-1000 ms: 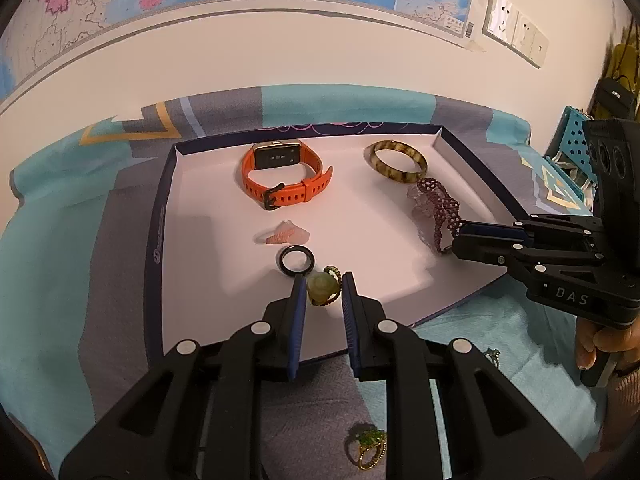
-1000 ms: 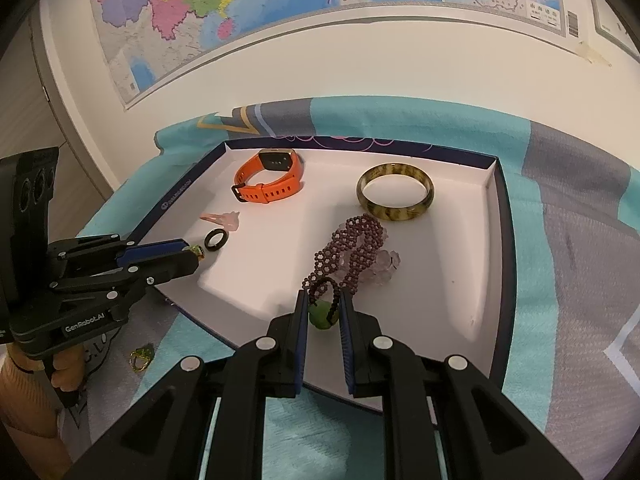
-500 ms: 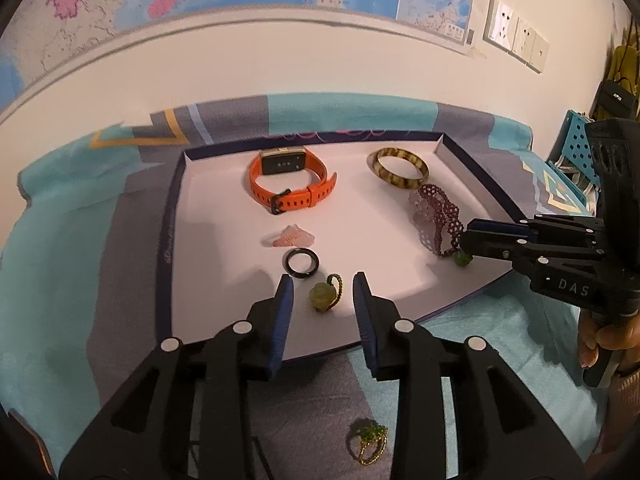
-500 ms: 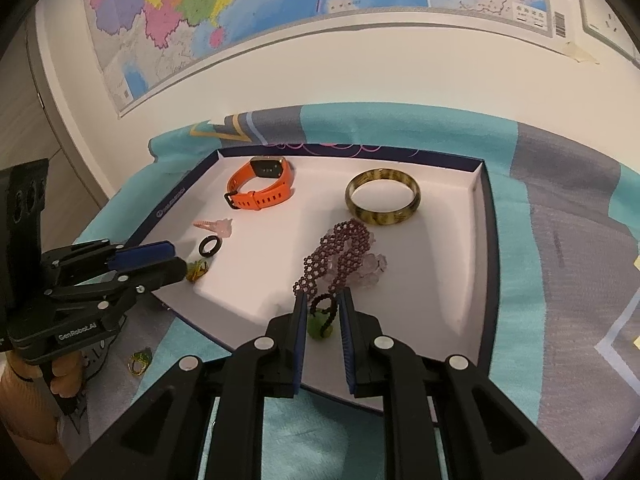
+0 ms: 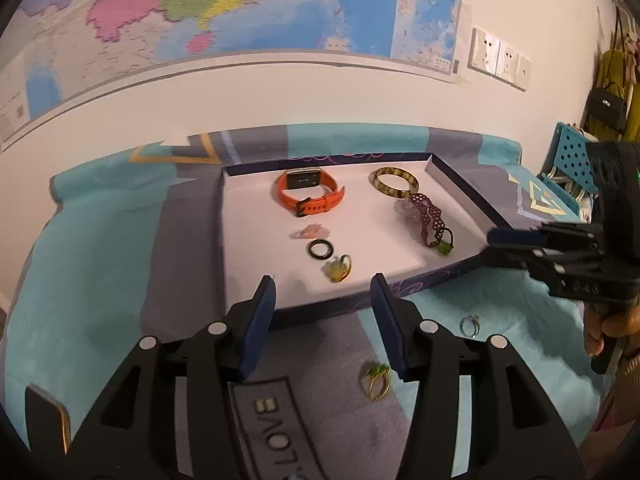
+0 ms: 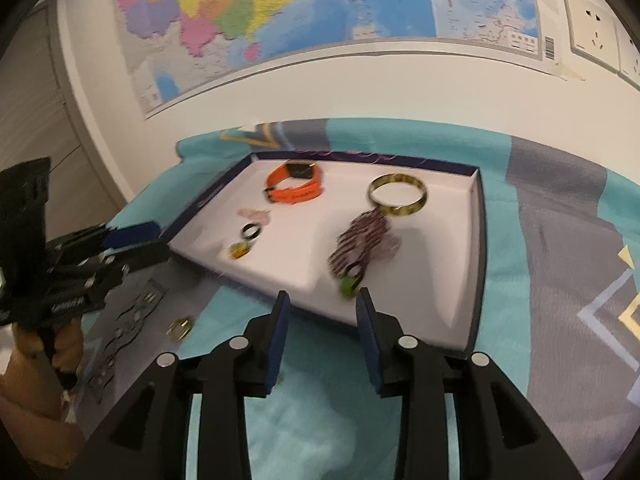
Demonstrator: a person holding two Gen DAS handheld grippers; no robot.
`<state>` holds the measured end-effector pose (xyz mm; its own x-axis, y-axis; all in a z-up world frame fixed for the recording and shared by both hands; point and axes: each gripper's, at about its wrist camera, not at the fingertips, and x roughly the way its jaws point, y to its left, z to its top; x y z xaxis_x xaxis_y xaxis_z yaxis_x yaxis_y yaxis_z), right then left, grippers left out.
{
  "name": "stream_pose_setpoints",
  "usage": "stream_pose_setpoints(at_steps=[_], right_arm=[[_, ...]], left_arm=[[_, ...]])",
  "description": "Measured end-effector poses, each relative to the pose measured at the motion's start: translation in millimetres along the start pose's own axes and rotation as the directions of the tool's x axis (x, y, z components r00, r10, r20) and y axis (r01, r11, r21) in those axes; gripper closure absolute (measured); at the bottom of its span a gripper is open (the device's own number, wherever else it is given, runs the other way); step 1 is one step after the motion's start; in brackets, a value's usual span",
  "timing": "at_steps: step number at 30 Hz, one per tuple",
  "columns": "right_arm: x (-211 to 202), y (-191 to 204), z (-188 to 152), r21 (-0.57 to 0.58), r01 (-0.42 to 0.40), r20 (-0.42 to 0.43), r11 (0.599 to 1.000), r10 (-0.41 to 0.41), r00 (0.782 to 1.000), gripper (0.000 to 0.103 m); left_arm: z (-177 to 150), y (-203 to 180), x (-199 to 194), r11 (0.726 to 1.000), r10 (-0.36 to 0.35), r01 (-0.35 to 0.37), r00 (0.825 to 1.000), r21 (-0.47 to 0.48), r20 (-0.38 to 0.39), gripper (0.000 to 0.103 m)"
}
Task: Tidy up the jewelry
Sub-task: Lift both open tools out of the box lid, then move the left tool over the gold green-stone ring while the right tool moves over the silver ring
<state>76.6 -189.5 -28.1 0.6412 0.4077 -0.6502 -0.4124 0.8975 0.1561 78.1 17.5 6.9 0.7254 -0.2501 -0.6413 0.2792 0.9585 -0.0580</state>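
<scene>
Gold-toned and light, the green-stone ring [image 5: 375, 381] lies on the bedspread [image 5: 100, 264] at lower centre, outside the tray [image 5: 256, 240]; small and slippery, best pinched across its band. Left gripper [image 5: 322, 328] and right gripper [image 6: 323, 338] jaws stand open, empty.

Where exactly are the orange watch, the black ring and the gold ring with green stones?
orange watch [image 5: 310, 196]: left wrist view, on its strap.
black ring [image 5: 320, 249]: left wrist view, on its band.
gold ring with green stones [image 5: 375, 381]: left wrist view, on its band, on the cloth.
</scene>
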Motion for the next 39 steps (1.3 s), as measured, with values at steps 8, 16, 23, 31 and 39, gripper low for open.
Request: stream_pose_setpoints(at_steps=[8, 16, 23, 31, 39], right_arm=[[5, 17, -29, -0.033, -0.008, -0.073, 0.999, 0.006, 0.997, 0.063], [11, 26, -40, -0.040, -0.016, -0.102, 0.999, 0.012, 0.995, 0.063], [16, 33, -40, -0.057, -0.003, -0.103, 0.998, -0.003, 0.995, 0.063], [18, 33, -39, -0.048, -0.011, -0.104, 0.999, 0.006, 0.995, 0.062], [18, 34, -40, -0.053, -0.010, -0.104, 0.999, 0.005, 0.995, 0.059]], left_arm=[[-25, 4, -8, 1.000, -0.006, 0.005, 0.999, -0.010, -0.043, 0.053], [-46, -13, -2, 0.999, -0.037, 0.039, 0.995, 0.028, -0.094, 0.049], [-49, -23, 0, 0.997, -0.050, 0.056, 0.993, 0.050, -0.105, 0.049], [-48, -33, 12, 0.994, -0.064, 0.077, 0.986, 0.080, -0.153, 0.059], [-48, -35, 20, 0.994, -0.073, 0.088, 0.980, 0.072, -0.187, 0.068]])
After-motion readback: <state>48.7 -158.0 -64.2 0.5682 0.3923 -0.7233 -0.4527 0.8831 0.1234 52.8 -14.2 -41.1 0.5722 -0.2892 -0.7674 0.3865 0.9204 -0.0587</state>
